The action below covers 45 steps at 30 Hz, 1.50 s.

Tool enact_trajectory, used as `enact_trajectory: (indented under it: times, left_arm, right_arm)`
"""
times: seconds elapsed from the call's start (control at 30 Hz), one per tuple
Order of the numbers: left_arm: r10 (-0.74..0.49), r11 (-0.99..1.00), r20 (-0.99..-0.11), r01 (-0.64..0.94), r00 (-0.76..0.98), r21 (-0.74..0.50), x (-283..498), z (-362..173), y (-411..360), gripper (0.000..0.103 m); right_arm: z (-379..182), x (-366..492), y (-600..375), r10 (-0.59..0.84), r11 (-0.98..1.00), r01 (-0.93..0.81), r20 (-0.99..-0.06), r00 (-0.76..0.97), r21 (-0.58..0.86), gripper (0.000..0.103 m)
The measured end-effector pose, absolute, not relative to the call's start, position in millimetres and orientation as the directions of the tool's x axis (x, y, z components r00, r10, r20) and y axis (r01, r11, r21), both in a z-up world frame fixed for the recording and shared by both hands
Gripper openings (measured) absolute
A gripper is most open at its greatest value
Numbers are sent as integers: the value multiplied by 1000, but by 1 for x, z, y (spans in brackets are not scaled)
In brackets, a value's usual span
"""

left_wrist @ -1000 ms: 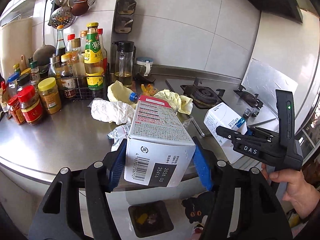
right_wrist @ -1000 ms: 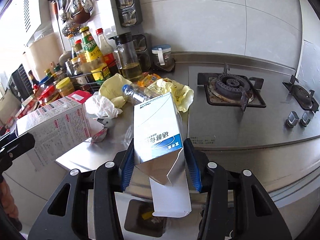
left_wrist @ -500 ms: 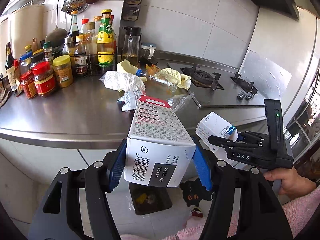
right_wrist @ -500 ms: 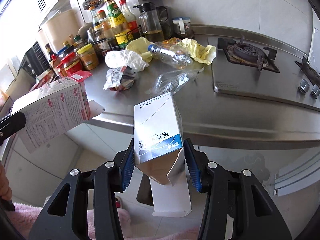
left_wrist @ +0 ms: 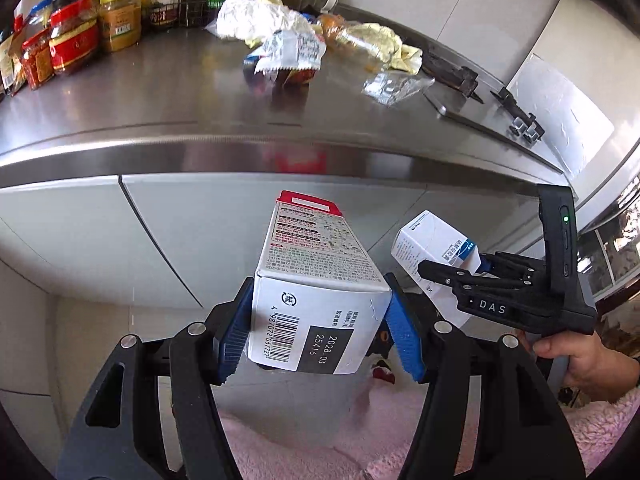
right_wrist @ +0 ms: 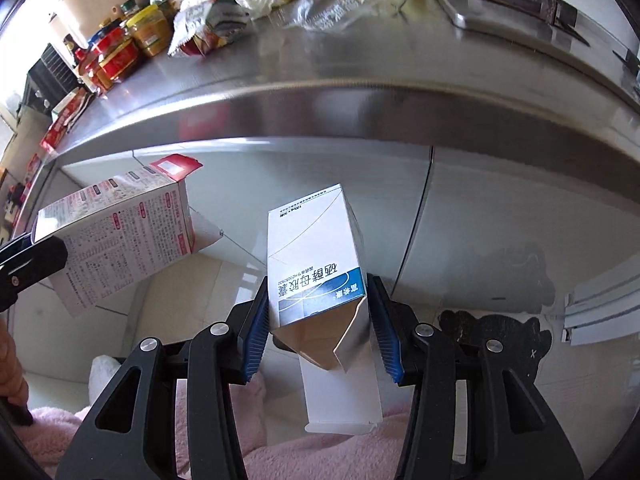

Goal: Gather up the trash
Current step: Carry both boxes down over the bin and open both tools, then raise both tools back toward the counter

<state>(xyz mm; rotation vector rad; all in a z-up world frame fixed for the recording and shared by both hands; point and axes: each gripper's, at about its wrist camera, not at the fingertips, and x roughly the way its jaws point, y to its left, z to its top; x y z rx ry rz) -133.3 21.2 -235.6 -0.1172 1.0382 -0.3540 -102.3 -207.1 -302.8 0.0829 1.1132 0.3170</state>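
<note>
Steel surface fills the far half of both views, its rounded front edge running across above pale cabinet doors. On it lie a printed wrapper, crumpled white paper, yellow wrap and a clear bag, with jars crowding the far left and the hob at the right end. Both claws hang below that edge, in front of the doors. The left claw has its blue pads pressed on the sides of a red-topped box, barcode end nearest the camera. The right claw is clamped on a blue-and-white box whose near flap hangs open. The two boxes are near each other but apart. Pink fleece lies close under both claws; pale floor shows beyond it, with a dark cat-shaped mat to the right.
</note>
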Motion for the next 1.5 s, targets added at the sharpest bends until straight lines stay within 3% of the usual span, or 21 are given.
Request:
enact_trajectory:
  times: [0.5,0.9,1.2,1.23,1.3,1.33,1.37,1.43,1.5]
  left_arm:
    - [-290,949,-932,191,218,-250,-92,-419,-8,59]
    - [-284,947,-949,193,139,-256,-78,-464,-32,60]
    - [-273,950,-955,191,114,-249,-65,-474,-31,63]
    - [-275,949,-955,193,114,-250,-66,-474,-32,65]
    - [-275,948,-954,196,116,-250,-63,-474,-36,68]
    - [-275,948,-954,198,117,-249,-62,-473,-36,73]
    - [-277,948,-954,197,118,-251,-61,-472,-37,85]
    - [-283,947,-950,194,132,-255,-61,-468,-37,95]
    - [-283,946,-951,197,125,-256,-62,-466,-39,95]
  right_arm:
    - [-465,-65,-198,275,961,-57,-945,174,269,48]
    - [-497,-40,-189,319,943,58,-941,112,327,50]
    - [-497,-28,-196,352,922,135,-932,90,362,65]
    - [-497,-27,-196,360,918,142,-929,89,370,72]
    - [-496,-25,-195,359,918,146,-929,91,369,73]
    - [-495,-25,-194,352,921,144,-931,93,363,73]
    - [-495,-24,-194,350,921,145,-932,94,361,76]
    - [-496,-24,-198,345,922,151,-933,98,357,84]
    - [-493,-23,-199,341,923,151,-934,107,354,92]
